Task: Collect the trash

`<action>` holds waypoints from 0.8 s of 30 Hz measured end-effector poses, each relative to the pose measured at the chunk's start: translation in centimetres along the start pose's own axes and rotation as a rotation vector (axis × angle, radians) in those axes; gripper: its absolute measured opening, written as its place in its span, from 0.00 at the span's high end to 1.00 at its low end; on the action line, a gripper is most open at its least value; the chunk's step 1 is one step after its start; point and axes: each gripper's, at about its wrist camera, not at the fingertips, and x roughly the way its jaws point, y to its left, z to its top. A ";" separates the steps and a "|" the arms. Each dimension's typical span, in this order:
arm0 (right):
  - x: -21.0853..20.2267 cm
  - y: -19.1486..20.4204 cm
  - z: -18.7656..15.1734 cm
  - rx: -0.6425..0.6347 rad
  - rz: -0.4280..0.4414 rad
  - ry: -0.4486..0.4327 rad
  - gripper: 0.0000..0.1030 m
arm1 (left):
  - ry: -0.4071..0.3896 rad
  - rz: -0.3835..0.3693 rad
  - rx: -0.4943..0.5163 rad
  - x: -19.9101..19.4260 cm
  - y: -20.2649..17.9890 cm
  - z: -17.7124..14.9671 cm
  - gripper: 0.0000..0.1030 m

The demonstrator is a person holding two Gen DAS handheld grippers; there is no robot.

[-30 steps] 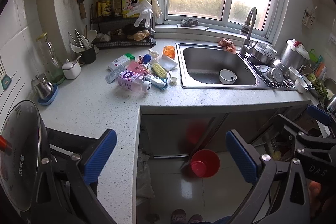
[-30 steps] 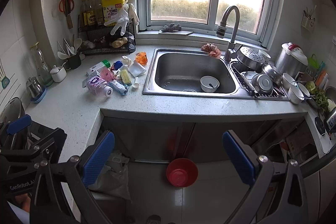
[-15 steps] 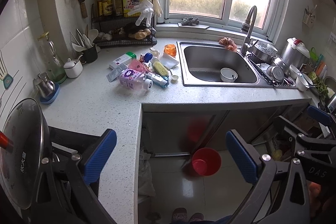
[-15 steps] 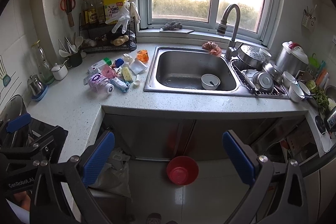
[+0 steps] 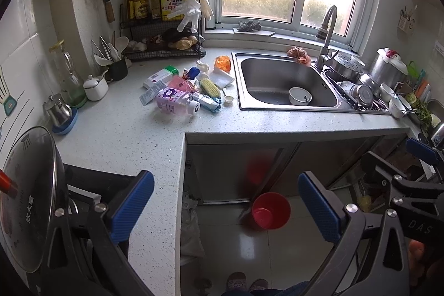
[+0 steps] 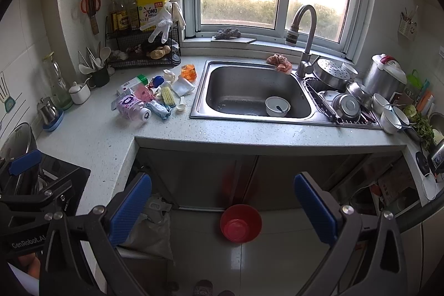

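A kitchen corner is shown from both wrist views. The left tool (image 5: 226,208) and the right tool (image 6: 223,205) are each held with the blue pads spread wide and nothing between them, well back from the table (image 5: 133,140).

Containers: a red bucket (image 6: 241,222) is seen on the floor below the sink cabinet; only its red bottom can be seen inside. A white bowl (image 6: 277,106) with a spoon in it is set in the steel sink (image 6: 236,90), which is otherwise seen bare. A dark cup (image 5: 118,70) near the back wall is filled with upright utensils. A wire rack (image 5: 163,46) in the corner carries bottles and a yellow detergent jug (image 5: 173,2) on its upper tier. A drain rack (image 6: 344,107) right of the sink is loaded with steel pots and bowls.

The trash is gathered in one cluster on the table just left of the sink: a pink plastic bottle (image 5: 176,101) lying on its side, a corn cob (image 5: 210,87), a blue-and-white wrapper (image 5: 208,101), a green-capped white box (image 5: 161,75), an orange cup (image 5: 222,63), a small white cap (image 5: 228,99) and a white napkin (image 5: 222,79). None of it is touched by either tool.

Compared with the frames one second earlier, the trash cluster and bucket are found in the same places; both views are shifted only slightly, and both tools are spread as widely as before.
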 end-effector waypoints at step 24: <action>0.3 -0.5 -0.1 -0.003 0.000 0.010 0.00 | 0.020 -0.008 0.012 0.6 -0.6 -0.3 0.00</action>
